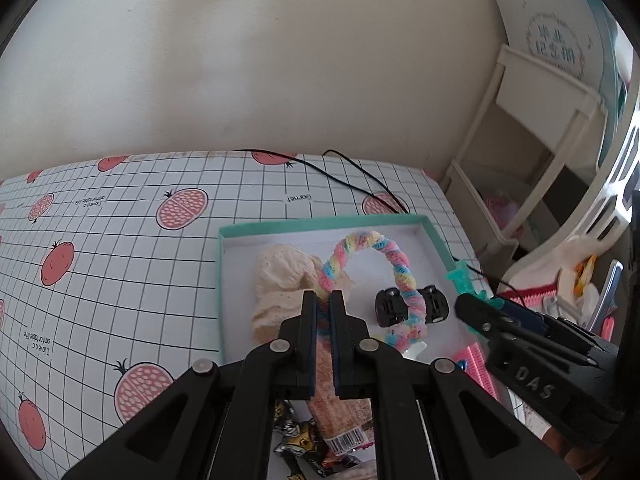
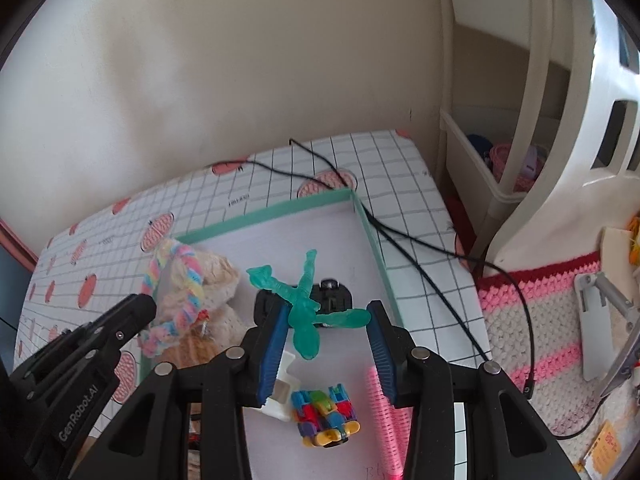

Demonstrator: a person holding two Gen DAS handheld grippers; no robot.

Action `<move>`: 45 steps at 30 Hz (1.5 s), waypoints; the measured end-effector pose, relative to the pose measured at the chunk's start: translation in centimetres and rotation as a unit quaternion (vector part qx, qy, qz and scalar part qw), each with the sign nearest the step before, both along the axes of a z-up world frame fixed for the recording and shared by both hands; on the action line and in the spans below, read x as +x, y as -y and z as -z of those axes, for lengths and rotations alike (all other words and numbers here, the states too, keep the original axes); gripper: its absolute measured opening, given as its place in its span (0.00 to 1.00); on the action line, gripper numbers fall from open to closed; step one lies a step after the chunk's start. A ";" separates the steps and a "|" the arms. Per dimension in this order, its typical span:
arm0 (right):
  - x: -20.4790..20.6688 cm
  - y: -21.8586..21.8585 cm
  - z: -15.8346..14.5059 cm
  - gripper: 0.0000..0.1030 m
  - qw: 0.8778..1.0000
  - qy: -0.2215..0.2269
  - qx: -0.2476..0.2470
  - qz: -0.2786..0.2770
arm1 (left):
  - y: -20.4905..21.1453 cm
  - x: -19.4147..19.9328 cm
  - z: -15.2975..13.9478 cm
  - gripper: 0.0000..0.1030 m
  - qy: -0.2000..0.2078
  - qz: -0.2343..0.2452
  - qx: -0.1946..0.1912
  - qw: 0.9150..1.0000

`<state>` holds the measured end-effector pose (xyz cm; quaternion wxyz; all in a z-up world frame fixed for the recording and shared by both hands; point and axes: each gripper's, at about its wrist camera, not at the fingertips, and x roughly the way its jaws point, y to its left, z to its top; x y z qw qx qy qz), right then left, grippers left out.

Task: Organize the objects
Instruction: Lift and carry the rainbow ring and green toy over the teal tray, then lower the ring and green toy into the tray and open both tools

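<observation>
My left gripper is shut on a pastel braided headband, whose loop arches over a black toy car in a teal-rimmed white box. A cream knitted piece lies in the box to the left of the headband. My right gripper holds a translucent green figure by its limbs. Its jaws stand wide apart, just above the black toy car. The left gripper shows with the headband at the left of the right wrist view. The right gripper shows at the box's right rim.
A colourful block car, a pink hair roller and a small white piece lie at the box's near end. A barcoded snack pack sits under the left gripper. A black cable crosses the checked tablecloth. A white shelf stands at the right.
</observation>
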<state>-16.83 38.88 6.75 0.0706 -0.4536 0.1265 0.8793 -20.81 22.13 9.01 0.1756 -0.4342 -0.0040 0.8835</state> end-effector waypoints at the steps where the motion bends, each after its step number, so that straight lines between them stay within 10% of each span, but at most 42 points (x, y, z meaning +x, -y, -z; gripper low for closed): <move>1: -0.1 0.0 0.3 0.41 1.000 0.004 0.001 0.000 | -0.2 0.0 0.2 0.05 0.001 0.001 -0.004 1.000; 45: 0.0 0.3 1.4 0.50 1.000 0.021 0.000 -0.010 | -0.1 -0.5 0.6 0.18 0.030 0.001 -0.004 1.000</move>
